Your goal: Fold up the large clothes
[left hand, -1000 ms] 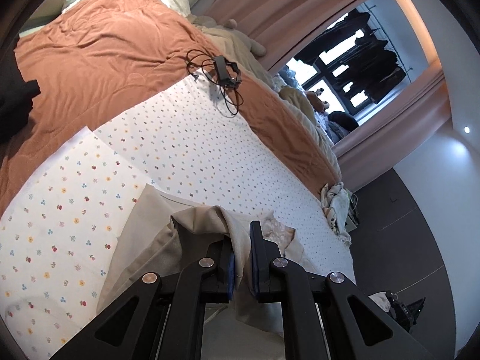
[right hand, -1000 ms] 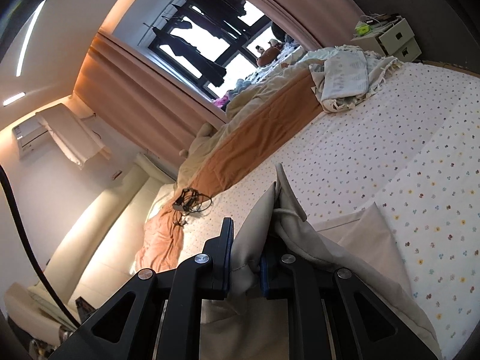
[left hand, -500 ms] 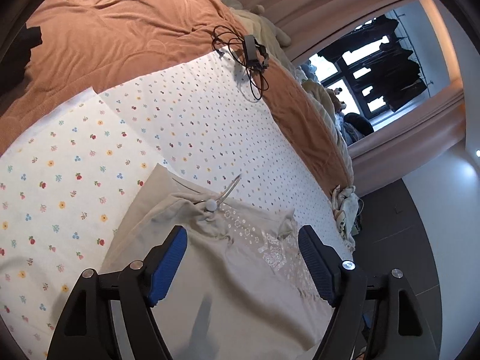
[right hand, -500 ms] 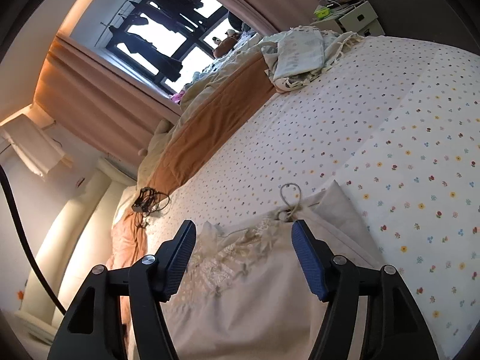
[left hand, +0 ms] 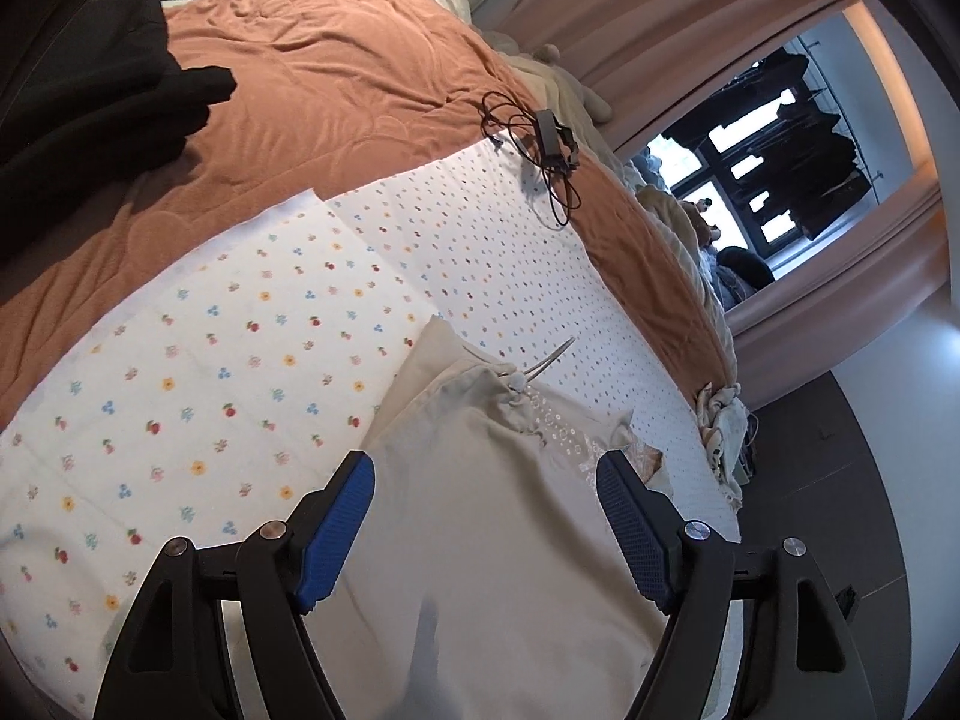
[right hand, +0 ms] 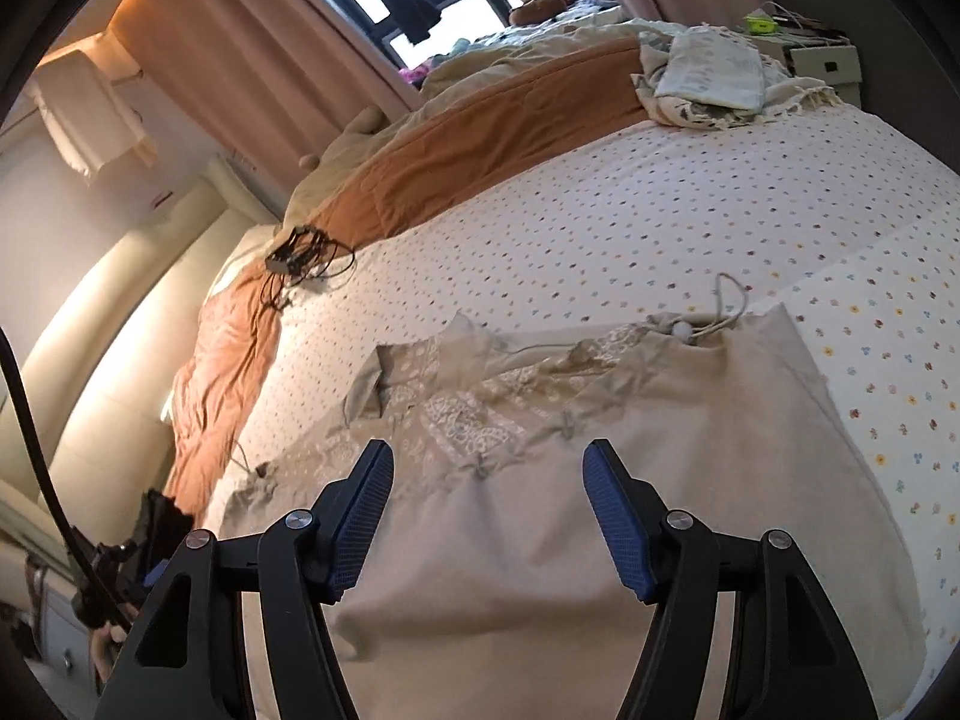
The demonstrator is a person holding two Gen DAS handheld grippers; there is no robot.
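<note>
Just below our two tongs lies one beige garment [right hand: 600, 480], spread flat on the flower-printed sheet [right hand: 660, 210] near the bed's near edge. We see the left gripper [left hand: 485, 492] released, its two blue pads wide apart above the cloth and clamping nothing; the right gripper [right hand: 487, 483] stands likewise released over the lace-trimmed neckline. One white toggle [right hand: 681, 330] with one cord loop sits at the garment's far edge. Farther along, one black charger with tangled cable [left hand: 549, 132] rests where the sheet meets one orange blanket [left hand: 312, 78]. At the far corner we count one pile of pale folded cloth [right hand: 714, 78].
</note>
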